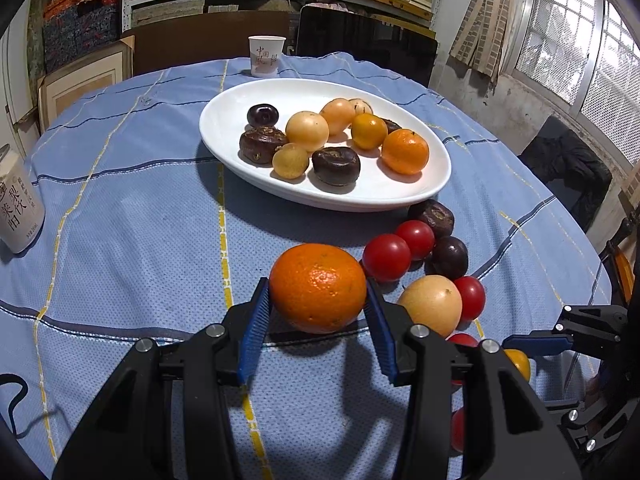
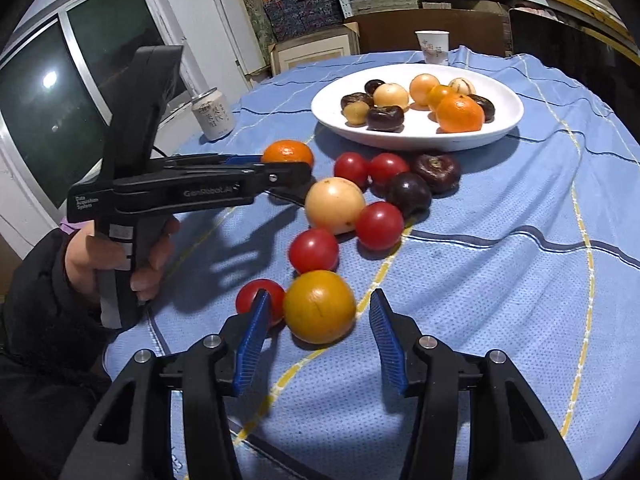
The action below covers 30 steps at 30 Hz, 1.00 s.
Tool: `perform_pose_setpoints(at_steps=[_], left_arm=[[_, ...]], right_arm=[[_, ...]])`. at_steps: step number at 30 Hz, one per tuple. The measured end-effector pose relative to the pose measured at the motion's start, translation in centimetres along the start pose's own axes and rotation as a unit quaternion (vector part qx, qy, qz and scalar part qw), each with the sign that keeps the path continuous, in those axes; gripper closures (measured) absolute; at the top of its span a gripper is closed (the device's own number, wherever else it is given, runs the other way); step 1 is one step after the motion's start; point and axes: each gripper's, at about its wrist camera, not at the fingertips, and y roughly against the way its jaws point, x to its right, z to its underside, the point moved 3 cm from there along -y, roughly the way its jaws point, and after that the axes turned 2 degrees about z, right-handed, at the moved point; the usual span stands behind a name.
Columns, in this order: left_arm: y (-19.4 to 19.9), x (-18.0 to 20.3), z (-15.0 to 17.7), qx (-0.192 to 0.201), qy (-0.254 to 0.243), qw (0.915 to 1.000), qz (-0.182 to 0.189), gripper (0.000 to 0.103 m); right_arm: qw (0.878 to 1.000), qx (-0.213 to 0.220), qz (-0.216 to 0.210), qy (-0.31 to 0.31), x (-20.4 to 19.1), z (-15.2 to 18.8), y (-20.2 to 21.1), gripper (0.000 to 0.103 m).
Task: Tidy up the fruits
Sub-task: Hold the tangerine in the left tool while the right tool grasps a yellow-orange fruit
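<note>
The left gripper has its blue pads pressed against both sides of a bright orange mandarin, which sits on the blue checked tablecloth in front of the white oval plate. Its skin is pebbled and glossy, with a few small dark specks.

The right gripper stands part open around a yellow-orange fruit. The left pad seems to lie just beside it, though the edge is blurred and I cannot tell if they touch; the right pad is clearly apart from it.

Only the right wrist view shows the person's hand on the left tool's handle, and a red tomato behind the right gripper's left pad. The left view shows just a sliver of that yellow-orange fruit at its right edge.

Between grippers and plate lies a loose cluster: red tomatoes, a pale yellow fruit and dark purple-brown ones. The plate already holds mandarins, pale fruits and dark ones. A can and a paper cup stand farther off.
</note>
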Motion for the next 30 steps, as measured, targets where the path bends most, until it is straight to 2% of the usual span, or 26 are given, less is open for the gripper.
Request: perform_pose_setpoints(at_steps=[5,9,16,21,28,30], left_arm=[[-0.1,0.0,0.0,-0.002,0.0,1.0,0.0,0.057],[-0.2,-0.1,0.0,-0.003,0.0,1.0,0.001,0.057],[-0.2,-0.1,0.0,-0.003,0.0,1.0,0.001,0.057],[-0.2,0.0,0.1,-0.004,-0.001,1.0,0.001,0.057],[-0.3,0.1,0.3,-0.006,-0.002,1.0,0.001,0.057],[-0.3,0.1,0.3,-0.006,-0.002,1.0,0.001,0.057]], right_arm=[[0.999,-0.005,-0.026,-0.018,0.5,0.0,-0.1,0.057],[0.999,-0.005,-0.04,-0.018,0.4,0.1,0.0,0.057],[1.0,0.0,-0.012,-0.003,0.8,-0.2,0.6,0.057],[0.999,-0.016,0.006,0.047,-0.5,0.2,0.1,0.057],[0.999,-0.011,0.004,0.051,-1.0,-0.3,0.0,0.056],[0.999,-0.005,0.002,0.043,-0.9,-0.4,0.0,0.059]])
